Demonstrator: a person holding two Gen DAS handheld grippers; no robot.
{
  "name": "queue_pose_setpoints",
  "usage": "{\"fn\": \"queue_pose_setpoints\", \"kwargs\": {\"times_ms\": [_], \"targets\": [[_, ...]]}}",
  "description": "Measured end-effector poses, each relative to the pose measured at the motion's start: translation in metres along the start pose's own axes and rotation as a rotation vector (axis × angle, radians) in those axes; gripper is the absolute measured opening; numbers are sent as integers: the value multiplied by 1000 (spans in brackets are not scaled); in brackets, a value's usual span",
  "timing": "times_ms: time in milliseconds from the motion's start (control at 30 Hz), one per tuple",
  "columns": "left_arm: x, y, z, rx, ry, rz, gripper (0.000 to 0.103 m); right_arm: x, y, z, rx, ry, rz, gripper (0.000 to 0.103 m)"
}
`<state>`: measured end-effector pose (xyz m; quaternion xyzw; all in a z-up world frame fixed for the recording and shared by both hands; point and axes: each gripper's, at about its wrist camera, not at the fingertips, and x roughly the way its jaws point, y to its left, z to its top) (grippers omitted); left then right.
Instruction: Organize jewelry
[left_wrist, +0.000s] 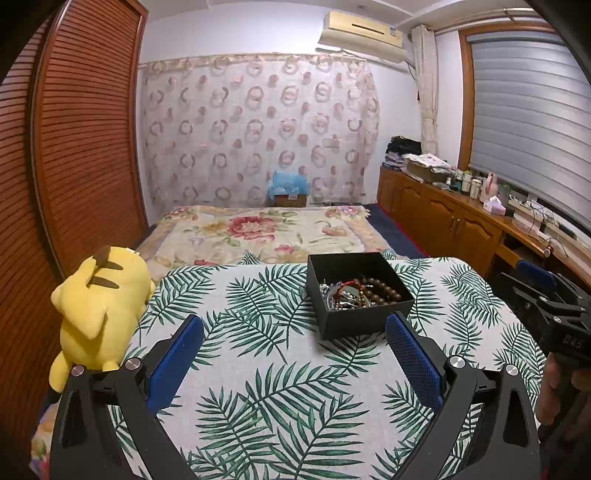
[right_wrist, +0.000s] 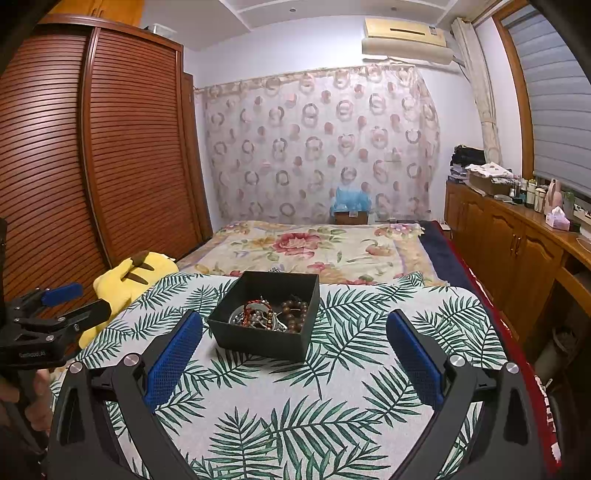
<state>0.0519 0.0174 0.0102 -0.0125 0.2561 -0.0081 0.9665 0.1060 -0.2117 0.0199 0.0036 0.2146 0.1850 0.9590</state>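
A black open box (left_wrist: 364, 325) stands on a table with a palm-leaf cloth (left_wrist: 266, 387). It holds a heap of jewelry (left_wrist: 347, 293): brown bead bracelets, a red cord and silver pieces. My left gripper (left_wrist: 293, 326) is open and empty, its blue pads wide apart, just short of the box. In the right wrist view the box (right_wrist: 264, 341) and the jewelry (right_wrist: 271, 315) sit a little ahead and left of my right gripper (right_wrist: 293, 326), which is open and empty. Each gripper shows at the edge of the other's view.
A yellow plush toy (left_wrist: 98, 314) lies at the table's left edge, also in the right wrist view (right_wrist: 125, 280). Beyond the table is a bed with a floral blanket (left_wrist: 258, 232). A wooden wardrobe (left_wrist: 74, 147) stands left, a wooden cabinet with bottles (left_wrist: 461, 214) right.
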Motion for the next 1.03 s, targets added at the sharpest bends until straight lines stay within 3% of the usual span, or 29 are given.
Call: {"fn": "queue_pose_setpoints", "kwargs": {"times_ms": [1033], "targets": [[-4,-5,4,3,-14,-3,95,5,2,-7,4,3,4,100]]}}
